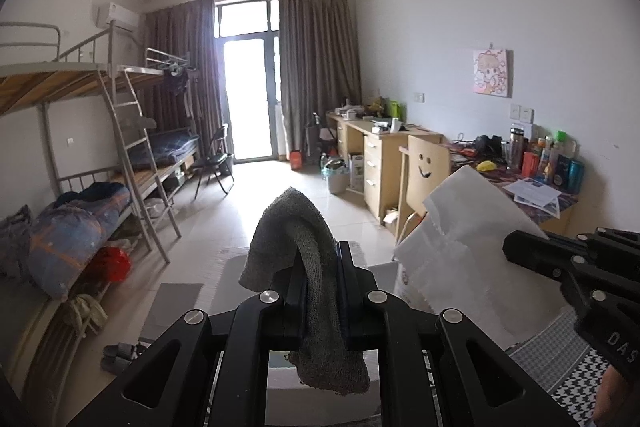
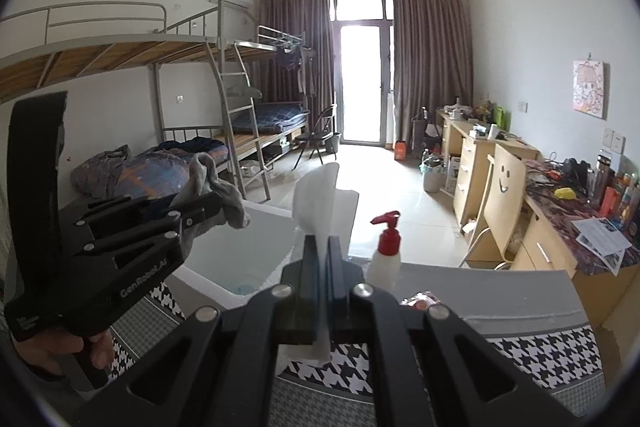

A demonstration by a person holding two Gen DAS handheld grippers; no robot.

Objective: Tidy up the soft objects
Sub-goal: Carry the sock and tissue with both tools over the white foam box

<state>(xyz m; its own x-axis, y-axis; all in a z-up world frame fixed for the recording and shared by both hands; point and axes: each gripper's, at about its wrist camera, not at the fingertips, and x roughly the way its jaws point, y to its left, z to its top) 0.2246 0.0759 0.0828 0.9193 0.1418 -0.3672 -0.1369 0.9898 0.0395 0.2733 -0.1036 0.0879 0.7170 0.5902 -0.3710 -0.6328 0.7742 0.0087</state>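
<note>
"GenRobot.AI" on left gripper (image 2: 208, 209); "DAS" on right gripper (image 1: 510, 247).

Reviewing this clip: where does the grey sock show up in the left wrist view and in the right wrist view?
Left wrist: the grey sock sits bottom centre, clamped in the left gripper, draped over its tips.
Right wrist: the sock hangs at centre left from the left gripper, above the white bin.
Shared landmark: the chair with a smiley face, right of centre in both views.

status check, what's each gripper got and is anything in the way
Left gripper shut on grey cloth. Right gripper shut on white sheet. White bin below; pump bottle close by.
</note>
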